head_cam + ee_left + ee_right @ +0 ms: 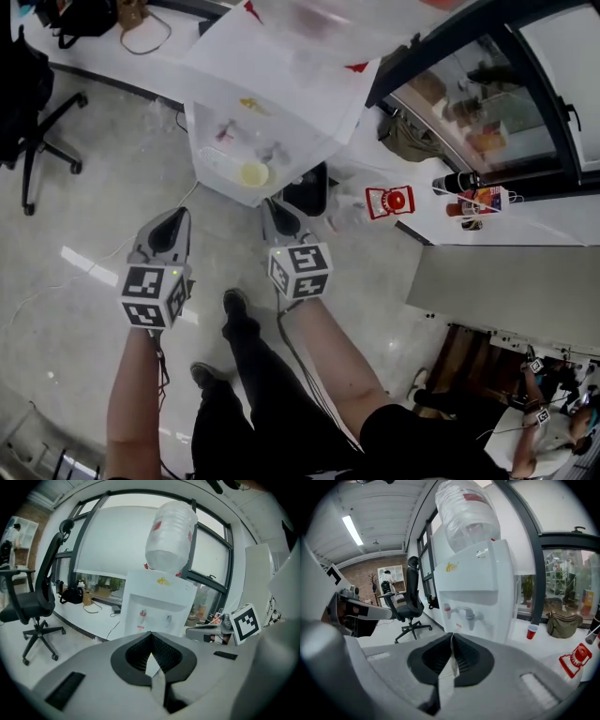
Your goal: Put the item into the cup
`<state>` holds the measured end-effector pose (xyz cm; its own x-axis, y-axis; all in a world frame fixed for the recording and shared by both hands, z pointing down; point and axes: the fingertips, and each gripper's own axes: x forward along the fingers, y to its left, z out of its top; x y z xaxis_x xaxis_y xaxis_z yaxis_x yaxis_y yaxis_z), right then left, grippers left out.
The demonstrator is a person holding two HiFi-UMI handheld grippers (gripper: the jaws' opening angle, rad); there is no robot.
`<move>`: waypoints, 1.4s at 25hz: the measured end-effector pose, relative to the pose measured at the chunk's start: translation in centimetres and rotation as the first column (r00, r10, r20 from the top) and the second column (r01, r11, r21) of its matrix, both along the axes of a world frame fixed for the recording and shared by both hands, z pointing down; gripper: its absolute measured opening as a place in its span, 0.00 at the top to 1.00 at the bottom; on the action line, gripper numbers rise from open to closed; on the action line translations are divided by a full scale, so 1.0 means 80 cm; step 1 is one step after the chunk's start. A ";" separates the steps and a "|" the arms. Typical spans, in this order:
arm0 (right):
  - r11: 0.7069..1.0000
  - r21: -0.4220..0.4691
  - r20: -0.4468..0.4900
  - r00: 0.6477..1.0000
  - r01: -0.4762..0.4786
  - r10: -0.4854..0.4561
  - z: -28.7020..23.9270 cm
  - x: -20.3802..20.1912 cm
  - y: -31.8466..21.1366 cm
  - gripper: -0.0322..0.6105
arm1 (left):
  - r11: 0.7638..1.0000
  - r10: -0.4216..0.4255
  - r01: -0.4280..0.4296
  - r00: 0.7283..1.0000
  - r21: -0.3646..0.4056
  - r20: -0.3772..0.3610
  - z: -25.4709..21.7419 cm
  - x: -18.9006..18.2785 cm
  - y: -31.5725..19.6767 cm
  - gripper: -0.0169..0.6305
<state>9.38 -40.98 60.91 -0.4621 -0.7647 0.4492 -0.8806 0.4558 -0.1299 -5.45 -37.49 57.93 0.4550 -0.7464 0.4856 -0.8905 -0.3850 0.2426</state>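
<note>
Both grippers are held side by side in front of a white water dispenser [246, 141]. My left gripper [175, 217] has its jaws closed to a point, with nothing between them; in the left gripper view its tips [151, 635] aim at the dispenser [157, 604]. My right gripper [277, 208] is shut and empty too, and its tips [451, 635] face the dispenser's taps [464, 613]. A small red cup [531, 632] stands on the white window ledge [543, 641] right of the dispenser. A red lantern-like item [390, 201] [574, 660] sits on that ledge, nearer.
A black office chair [37, 122] [410, 606] stands on the floor to the left. A black bin [307, 192] sits beside the dispenser. On the ledge lie an olive bag [408, 141] and a dark bottle [457, 183]. Another person [544, 431] is at lower right.
</note>
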 end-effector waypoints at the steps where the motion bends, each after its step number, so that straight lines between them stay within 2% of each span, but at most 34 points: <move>1: 1.000 0.000 -0.006 1.000 -0.003 0.003 0.010 0.000 -0.007 0.95 | 1.000 -0.001 0.001 1.000 -0.001 0.008 0.011 -0.001 -0.008 0.99; 6: 0.998 -0.023 -0.026 0.998 -0.052 0.051 0.053 0.006 -0.039 0.95 | 0.997 -0.058 0.058 0.998 -0.047 0.002 0.063 -0.009 -0.043 0.99; 14: 0.997 -0.067 -0.067 0.997 -0.043 0.039 0.112 0.004 -0.077 0.95 | 0.995 -0.054 0.054 0.999 -0.080 0.002 0.125 0.002 -0.076 0.99; 23: 0.996 -0.089 -0.099 0.995 -0.031 0.022 0.150 0.002 -0.104 0.95 | 0.994 0.013 -0.008 0.999 -0.112 0.040 0.152 0.012 -0.079 0.99; 35: 0.993 -0.119 -0.177 0.984 0.011 -0.032 0.181 -0.003 -0.122 0.95 | 0.989 -0.007 0.012 0.999 -0.145 0.034 0.178 0.016 -0.073 0.99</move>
<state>9.16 -50.73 75.39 -0.3818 -0.6925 0.6121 -0.8847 0.4656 -0.0252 -4.15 -43.33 72.14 0.4301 -0.6710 0.6039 -0.9024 -0.3397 0.2652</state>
